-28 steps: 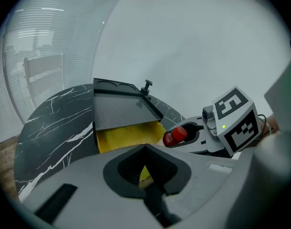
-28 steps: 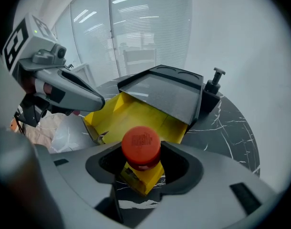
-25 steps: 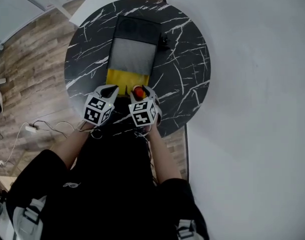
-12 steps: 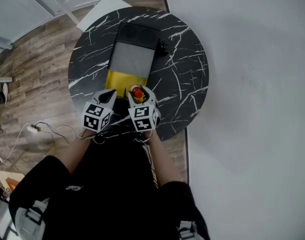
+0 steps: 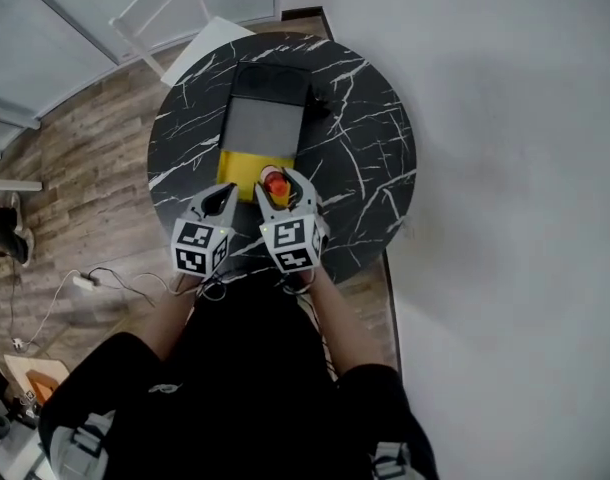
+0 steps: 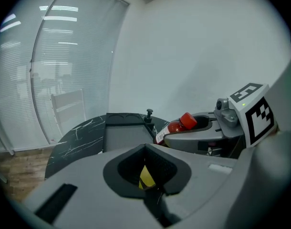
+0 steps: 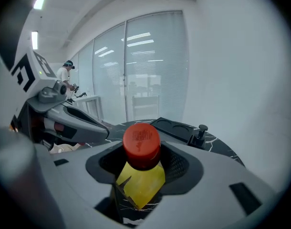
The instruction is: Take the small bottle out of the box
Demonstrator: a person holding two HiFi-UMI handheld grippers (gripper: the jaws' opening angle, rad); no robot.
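A small bottle with a red cap and a red body sits between the jaws of my right gripper, which is shut on it. In the right gripper view the cap stands up between the jaws of the right gripper. The bottle hangs over the near, yellow end of the open box, whose inside is grey. Just left of it, my left gripper is shut with nothing in it.
The box lies on a round black marble table, its black lid folded away at the far end. A small black knob stands beside the box. A white chair stands beyond the table, and cables lie on the wood floor.
The head camera has shifted a little. Both grippers stay over the box's near end, the right one still shut on the bottle.
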